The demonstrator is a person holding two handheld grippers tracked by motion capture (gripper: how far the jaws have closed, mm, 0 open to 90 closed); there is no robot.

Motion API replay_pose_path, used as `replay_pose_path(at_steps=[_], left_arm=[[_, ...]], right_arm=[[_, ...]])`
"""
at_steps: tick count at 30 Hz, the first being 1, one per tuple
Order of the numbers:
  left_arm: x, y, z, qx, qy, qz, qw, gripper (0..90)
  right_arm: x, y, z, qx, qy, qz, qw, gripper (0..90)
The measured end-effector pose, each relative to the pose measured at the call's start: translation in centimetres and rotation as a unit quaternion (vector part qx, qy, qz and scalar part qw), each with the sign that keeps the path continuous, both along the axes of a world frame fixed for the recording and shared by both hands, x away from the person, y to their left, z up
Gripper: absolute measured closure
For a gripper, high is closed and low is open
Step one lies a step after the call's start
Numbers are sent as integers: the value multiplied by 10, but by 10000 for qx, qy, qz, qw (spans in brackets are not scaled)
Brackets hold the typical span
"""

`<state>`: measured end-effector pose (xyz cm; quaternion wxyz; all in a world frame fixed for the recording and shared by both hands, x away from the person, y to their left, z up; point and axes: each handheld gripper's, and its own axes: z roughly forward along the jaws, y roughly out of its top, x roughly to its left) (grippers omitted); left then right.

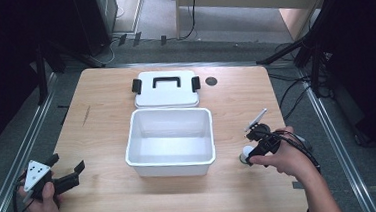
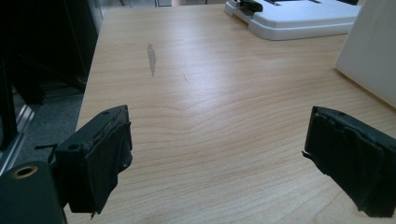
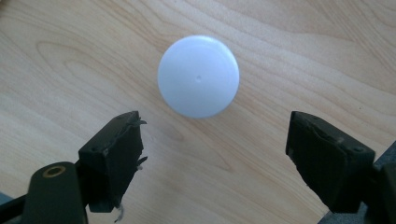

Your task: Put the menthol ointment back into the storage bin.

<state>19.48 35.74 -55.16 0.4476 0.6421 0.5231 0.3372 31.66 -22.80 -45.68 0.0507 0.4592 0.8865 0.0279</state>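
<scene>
An open white plastic box (image 1: 169,137) stands mid-table, and its wall (image 2: 373,56) shows at the right edge of the left gripper view. The white lid (image 1: 166,89) with a black handle and clips lies flat just behind the box, also seen as the lid (image 2: 294,16) far ahead of the left jaws. A small white round object (image 3: 198,76) rests on the wood right of the box (image 1: 248,151). My right gripper (image 3: 212,154) hangs open just above it, pointing down (image 1: 248,158), jaws apart on either side. My left gripper (image 2: 215,163) is open over bare wood at the front left (image 1: 68,163).
The wooden table (image 1: 103,137) has a round black hole (image 1: 211,81) near the back right of the lid. Its left edge (image 2: 88,88) drops to dark floor and metal rails. Cables and black stand legs (image 1: 297,53) lie beyond the right side.
</scene>
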Motion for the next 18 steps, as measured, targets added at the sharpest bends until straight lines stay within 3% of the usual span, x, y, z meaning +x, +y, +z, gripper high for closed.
replay_pose_path(at_steps=[11,15,18], left_arm=[[0,0,0,1,11,-1,10000,82],[0,0,0,-9,5,4,10000,82],[0,0,0,-9,6,4,10000,82]], right_arm=[[7,10,-4,29,-6,-90,10000,235],[13,12,-4,157,-19,-350,9993,271],[14,13,-4,214,6,-397,9990,297]])
